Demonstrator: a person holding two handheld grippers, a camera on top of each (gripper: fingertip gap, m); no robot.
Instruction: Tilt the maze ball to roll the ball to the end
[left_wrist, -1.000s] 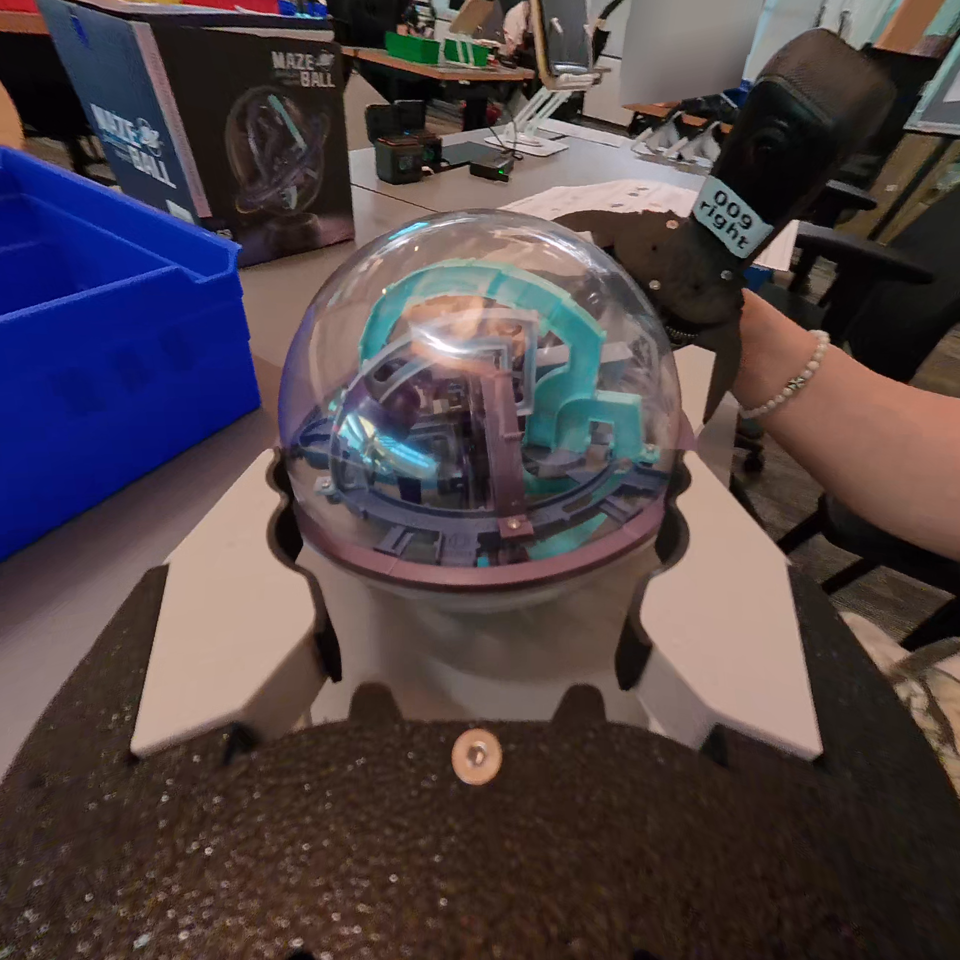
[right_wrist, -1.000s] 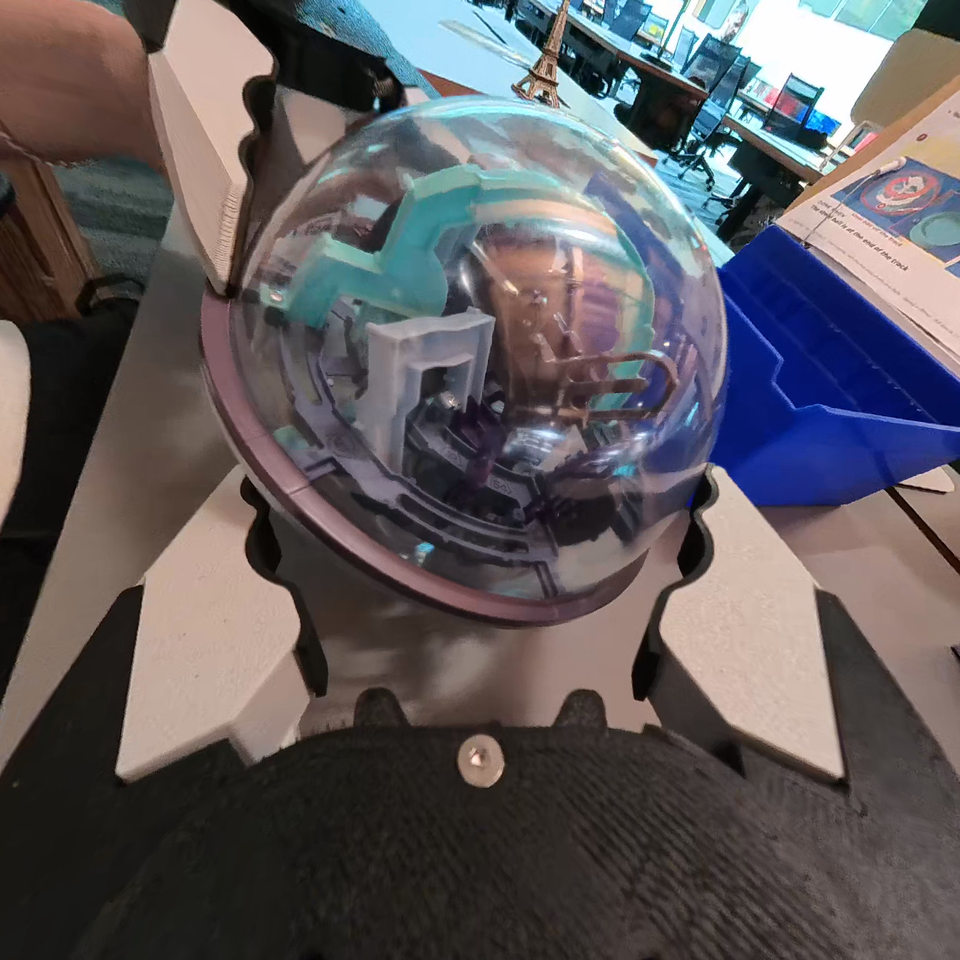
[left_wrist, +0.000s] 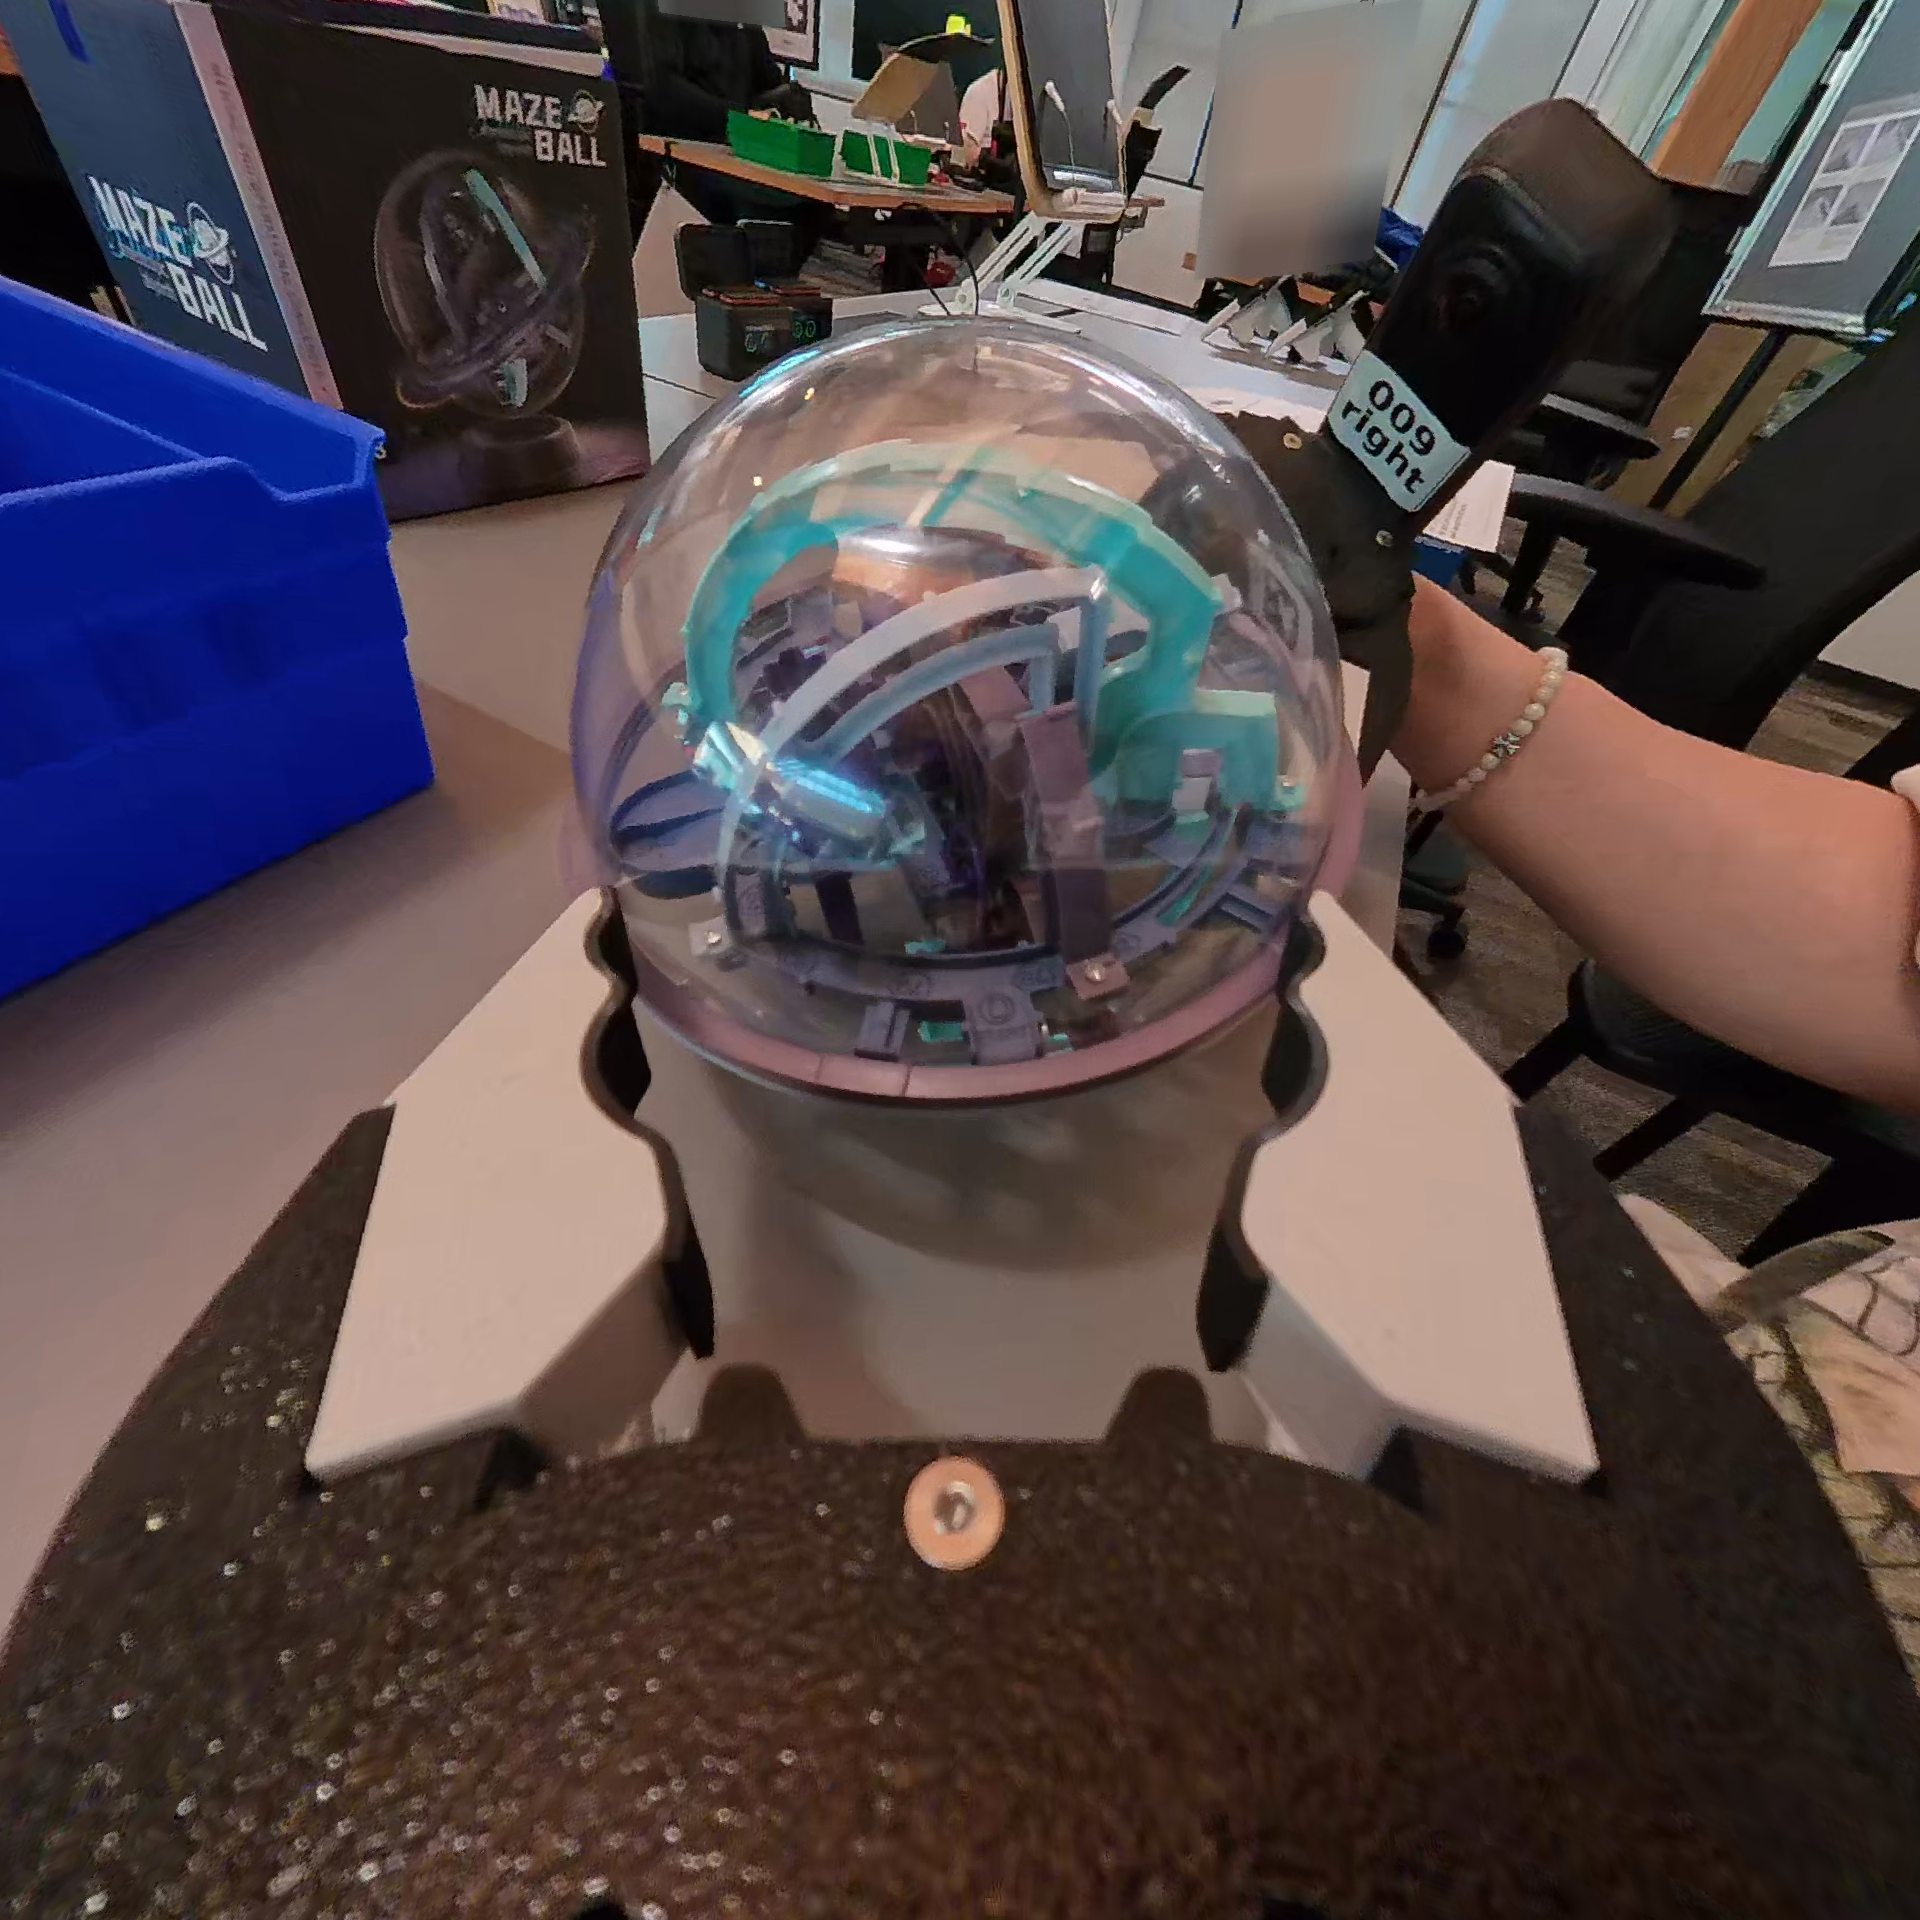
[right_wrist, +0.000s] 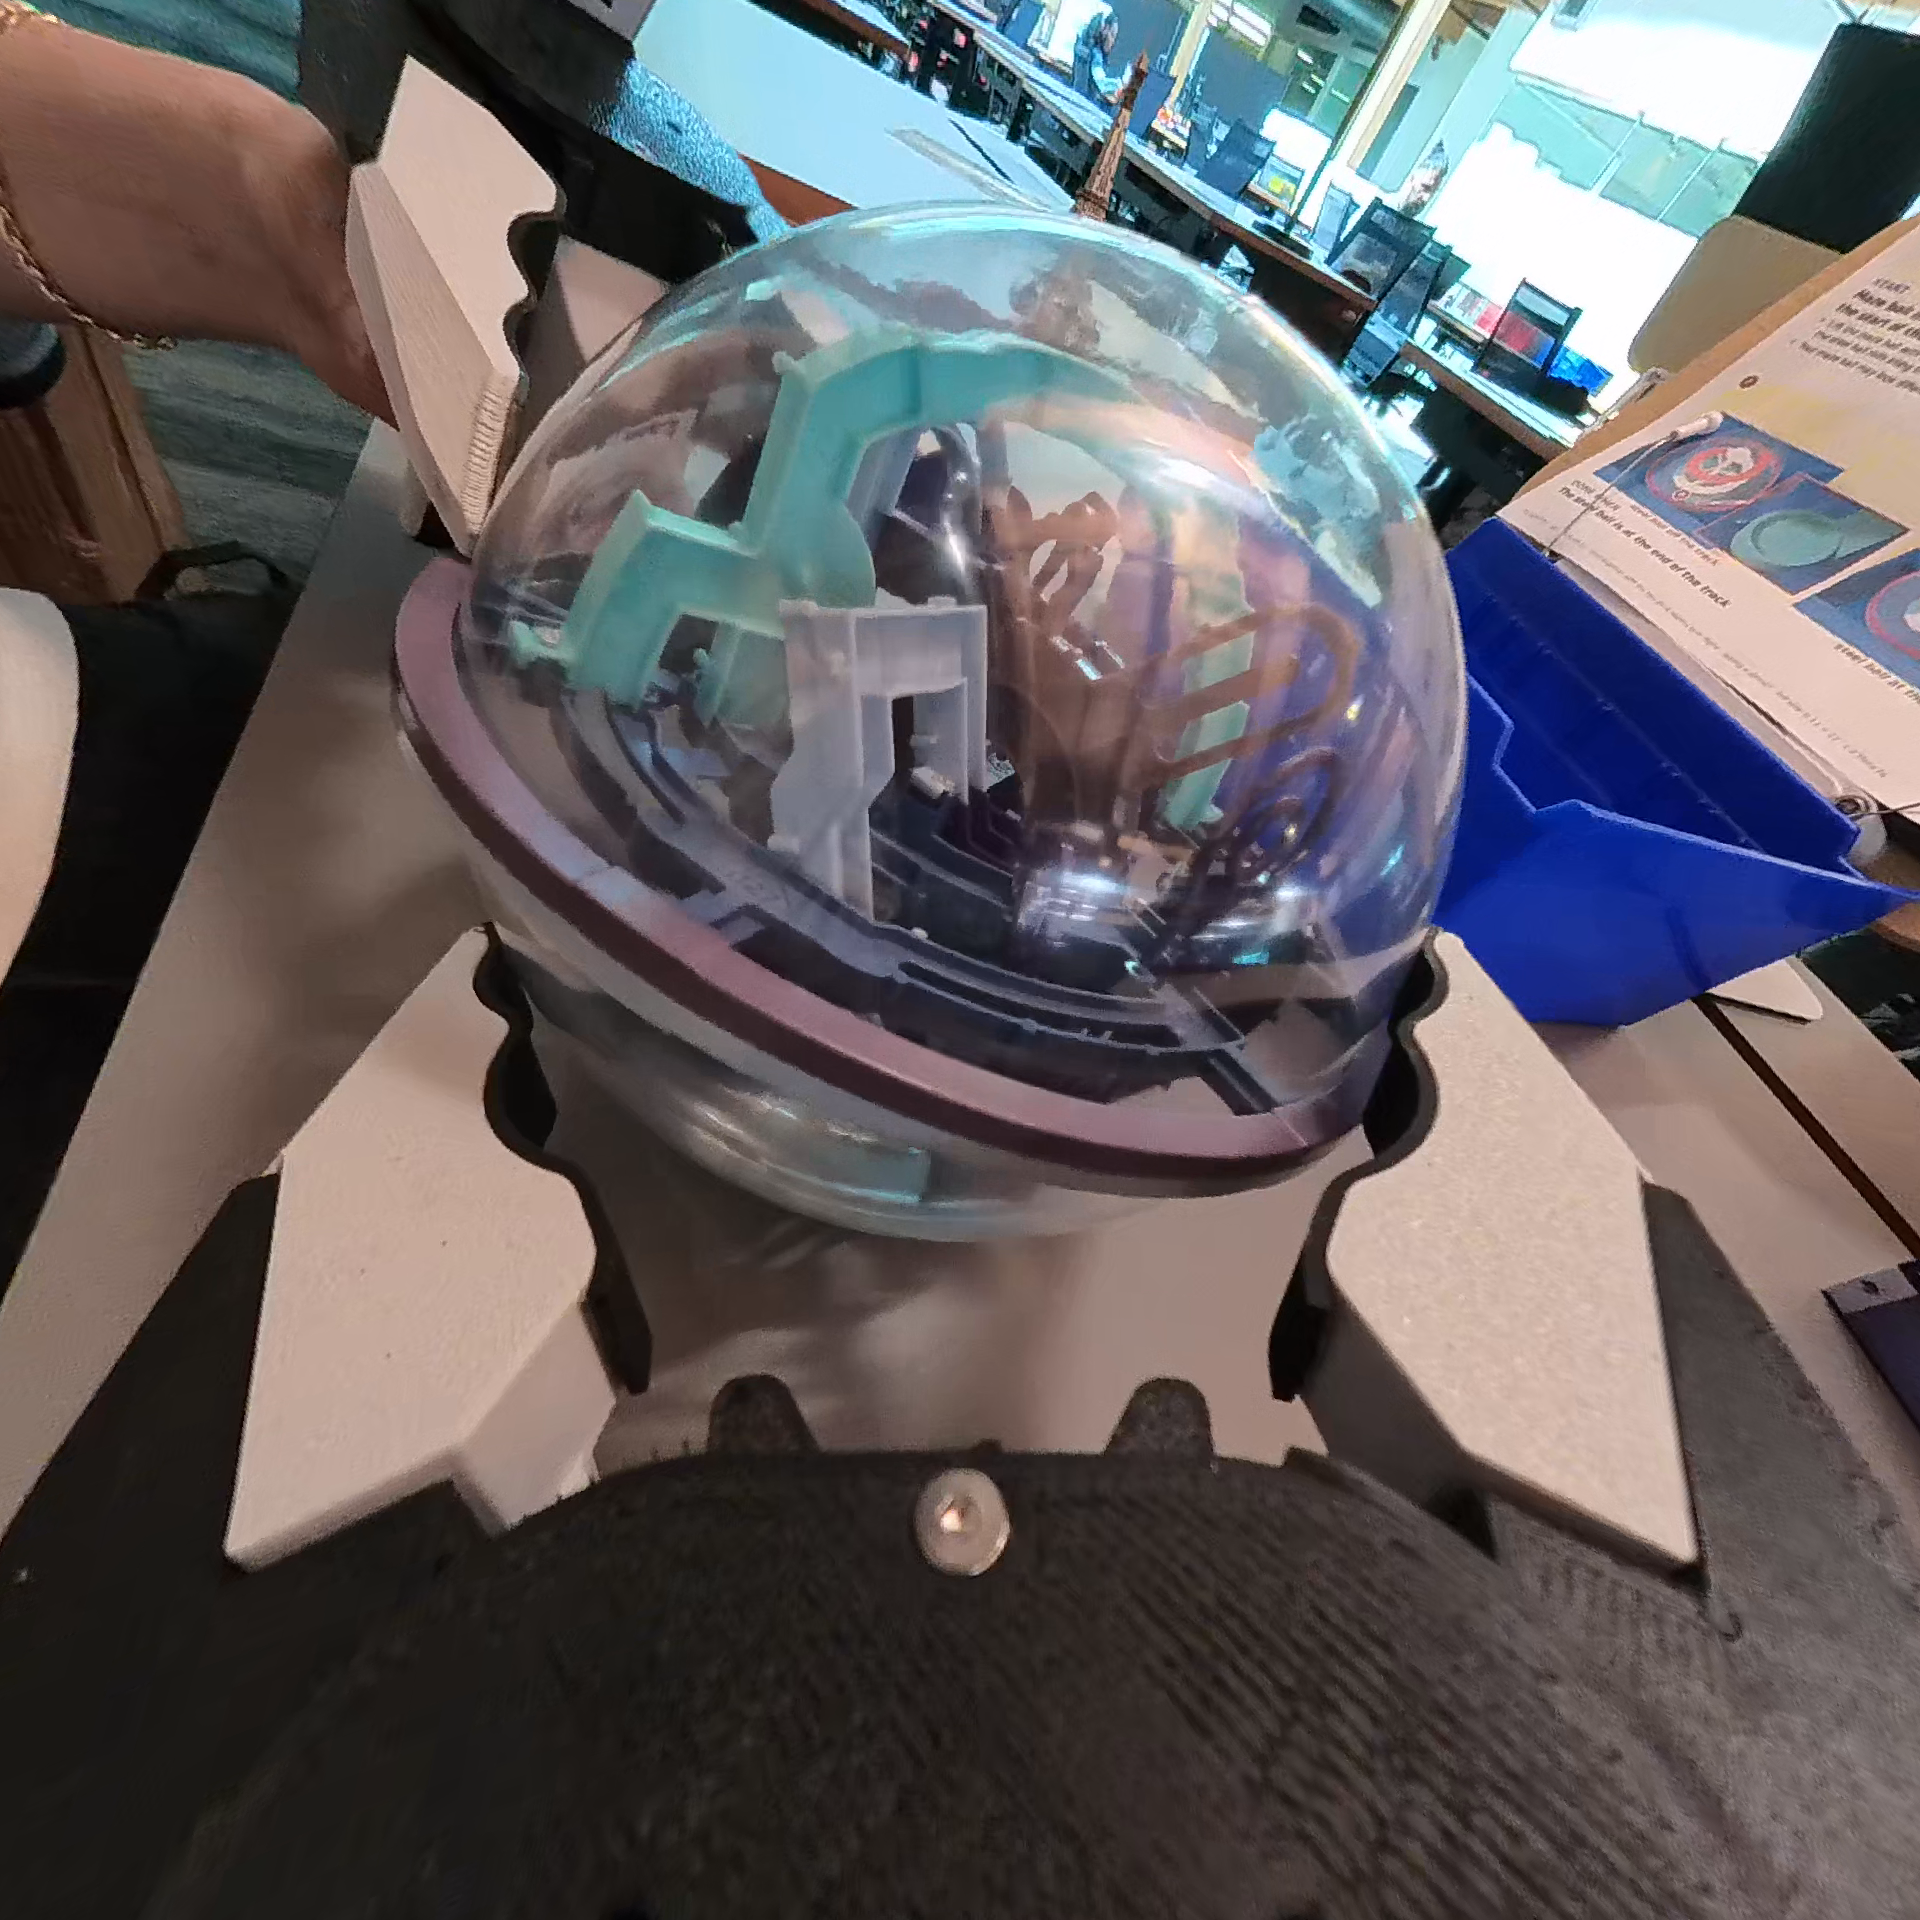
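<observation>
1. My left gripper (left_wrist: 951, 997) pinches the maze ball (left_wrist: 961, 717) between its white fingers (left_wrist: 499, 1174); my right gripper (right_wrist: 956, 1049) clamps it too, its purple seam tilted.
2. A blue bin (left_wrist: 177, 623) stands beside it on the grey table (left_wrist: 187, 1091), with a dark box (left_wrist: 343, 229) behind.
3. The clear plastic shell shows teal and grey tracks.

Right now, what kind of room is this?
Probably an open office or lab: rows of desks, office chairs and a blue bin surround the table where the maze ball is held.
</observation>
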